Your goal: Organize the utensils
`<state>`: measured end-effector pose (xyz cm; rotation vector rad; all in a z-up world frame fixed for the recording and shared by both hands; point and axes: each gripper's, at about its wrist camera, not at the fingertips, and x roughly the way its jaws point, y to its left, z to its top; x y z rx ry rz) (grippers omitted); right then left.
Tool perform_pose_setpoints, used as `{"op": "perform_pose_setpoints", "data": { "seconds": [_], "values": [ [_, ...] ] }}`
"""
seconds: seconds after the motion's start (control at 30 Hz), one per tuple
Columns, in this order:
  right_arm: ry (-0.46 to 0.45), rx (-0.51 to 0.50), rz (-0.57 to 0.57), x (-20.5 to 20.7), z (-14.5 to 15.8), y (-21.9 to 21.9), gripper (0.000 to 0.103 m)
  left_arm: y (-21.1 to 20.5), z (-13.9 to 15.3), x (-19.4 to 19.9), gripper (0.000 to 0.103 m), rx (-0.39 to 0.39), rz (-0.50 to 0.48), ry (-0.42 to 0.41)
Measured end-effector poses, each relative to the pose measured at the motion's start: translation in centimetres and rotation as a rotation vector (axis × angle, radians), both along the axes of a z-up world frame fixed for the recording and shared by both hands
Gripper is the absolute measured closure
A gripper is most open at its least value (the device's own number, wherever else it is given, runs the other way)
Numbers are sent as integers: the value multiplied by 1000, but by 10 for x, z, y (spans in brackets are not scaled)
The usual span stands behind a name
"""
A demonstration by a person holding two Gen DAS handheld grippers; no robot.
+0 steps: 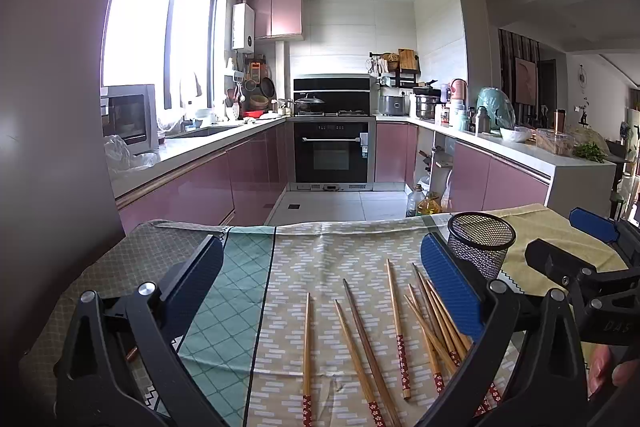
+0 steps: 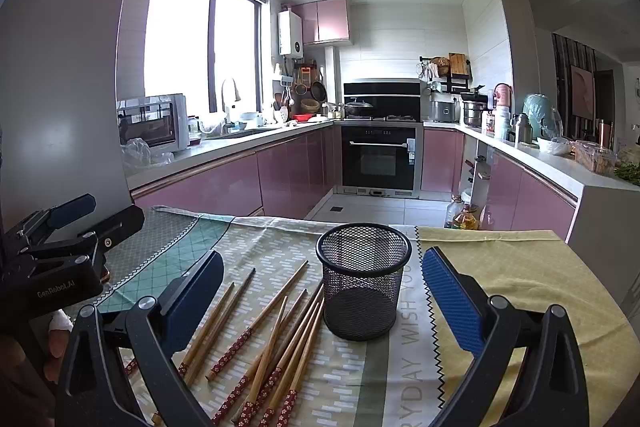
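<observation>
Wooden chopsticks (image 1: 396, 323) lie loose on the patterned cloth (image 1: 328, 259) covering the table, several fanned in a pile just left of the black mesh cup (image 2: 363, 281), which stands upright and looks empty. Left tongs (image 1: 322, 283) and right tongs (image 2: 323, 291) both spread wide, gripping nothing, hovering over the table; mesh cup sits between the right tongs' fingers, not touched.

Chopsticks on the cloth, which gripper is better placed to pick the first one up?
Probably left: the left gripper, open, looks straight along the spread chopsticks. The open right gripper frames the empty mesh cup instead.
</observation>
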<state>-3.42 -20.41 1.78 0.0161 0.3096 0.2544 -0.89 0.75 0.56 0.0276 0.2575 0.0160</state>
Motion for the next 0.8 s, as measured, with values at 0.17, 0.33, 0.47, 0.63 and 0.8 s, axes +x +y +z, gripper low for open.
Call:
{"op": "perform_pose_setpoints", "data": {
  "seconds": [0.17,0.33,0.47,0.63,0.8],
  "values": [
    [4,0,0,1,0,1,7,1,0,0,6,-2,1,-1],
    [9,0,1,1,1,2,7,0,0,-1,6,1,0,-2],
    [14,2,2,2,0,2,7,0,0,-2,6,-1,3,-2],
    [17,4,2,4,-1,1,7,0,0,-2,6,-2,2,-2],
    [17,3,3,4,-2,2,7,1,-1,-2,6,-2,3,-3]
  ]
}}
